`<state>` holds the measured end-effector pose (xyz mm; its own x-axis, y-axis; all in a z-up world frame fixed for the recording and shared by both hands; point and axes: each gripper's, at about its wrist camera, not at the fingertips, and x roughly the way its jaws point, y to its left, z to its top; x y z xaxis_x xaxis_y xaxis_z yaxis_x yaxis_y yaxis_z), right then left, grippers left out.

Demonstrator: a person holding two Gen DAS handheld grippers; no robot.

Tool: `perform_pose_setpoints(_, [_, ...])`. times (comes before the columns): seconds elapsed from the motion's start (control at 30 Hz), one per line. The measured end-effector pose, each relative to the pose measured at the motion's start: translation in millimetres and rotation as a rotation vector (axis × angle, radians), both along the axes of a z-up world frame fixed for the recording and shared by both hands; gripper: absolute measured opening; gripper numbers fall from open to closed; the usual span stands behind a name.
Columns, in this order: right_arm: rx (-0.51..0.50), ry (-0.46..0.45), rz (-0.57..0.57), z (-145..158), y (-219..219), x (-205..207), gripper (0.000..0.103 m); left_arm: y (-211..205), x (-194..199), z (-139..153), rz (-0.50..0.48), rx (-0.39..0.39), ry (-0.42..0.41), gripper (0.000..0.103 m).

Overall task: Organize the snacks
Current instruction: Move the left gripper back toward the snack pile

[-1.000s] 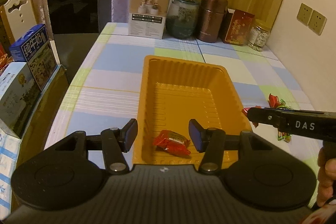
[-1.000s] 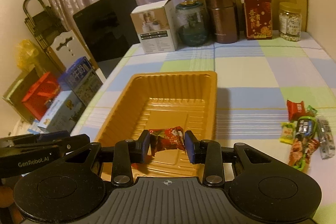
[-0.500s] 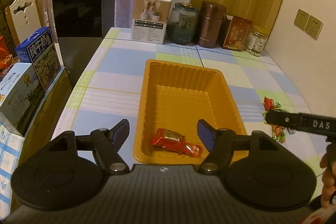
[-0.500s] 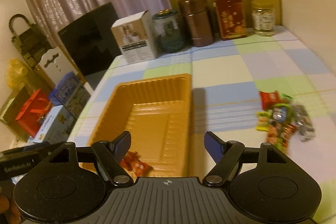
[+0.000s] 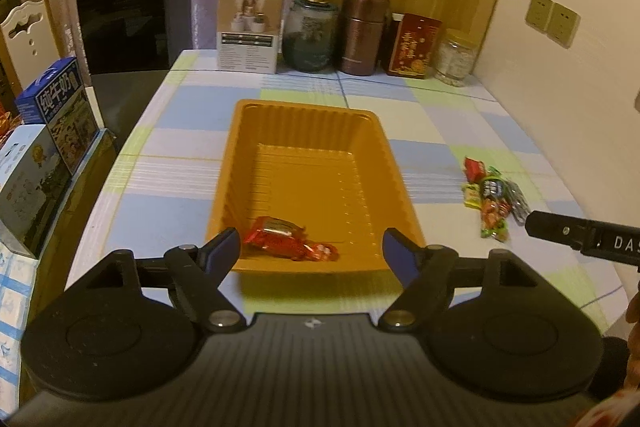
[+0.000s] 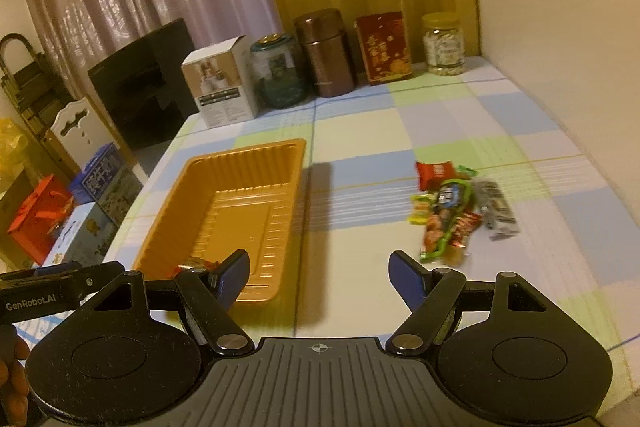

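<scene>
The orange tray (image 5: pixel 316 183) lies lengthwise on the checked worktop (image 6: pixel 440 115), and everything else is best placed from it. One red-wrapped snack (image 5: pixel 290 239) lies inside at the tray's near end, so sorting has begun. The rest, a loose pile of snacks (image 6: pixel 456 211), sits on the cloth to the tray's right, well apart from it, probably left there as the stock to draw from.

The left gripper (image 5: pixel 312 253) hovers over the tray's near rim; its jaws are opening, and the wrapped snack lies below and between them untouched. The right gripper (image 6: pixel 320 273) is spread wide and empty, held off the tray's right side and aimed at the bare cloth between tray and pile, which suits a reach for the next packet.

Room is generous: open cloth runs between tray and pile. Beyond the tray's far end a white box (image 5: pixel 250 27), jars and tins line the back edge. To the tray's left the worktop ends close by, with cartons standing below.
</scene>
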<state>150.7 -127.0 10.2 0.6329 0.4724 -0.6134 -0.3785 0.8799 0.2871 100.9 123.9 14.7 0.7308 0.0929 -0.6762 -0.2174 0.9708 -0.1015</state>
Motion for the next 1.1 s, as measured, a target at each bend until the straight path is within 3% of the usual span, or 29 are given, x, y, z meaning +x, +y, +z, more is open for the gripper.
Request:
perform_pose_setpoints(0.47, [-0.011,-0.012,-0.083,4.1,-46.8,-13.2,0.076,-35.5,-2.7,5.6,-0.066,0.007,-0.020,0.081])
perform_pose_setpoints(1.1, [-0.009,-0.001,-0.256,-5.6,-119.6,-6.2,0.076,-103.3,27.6,-5.2,-0.211,-0.002,-0.006,0.081])
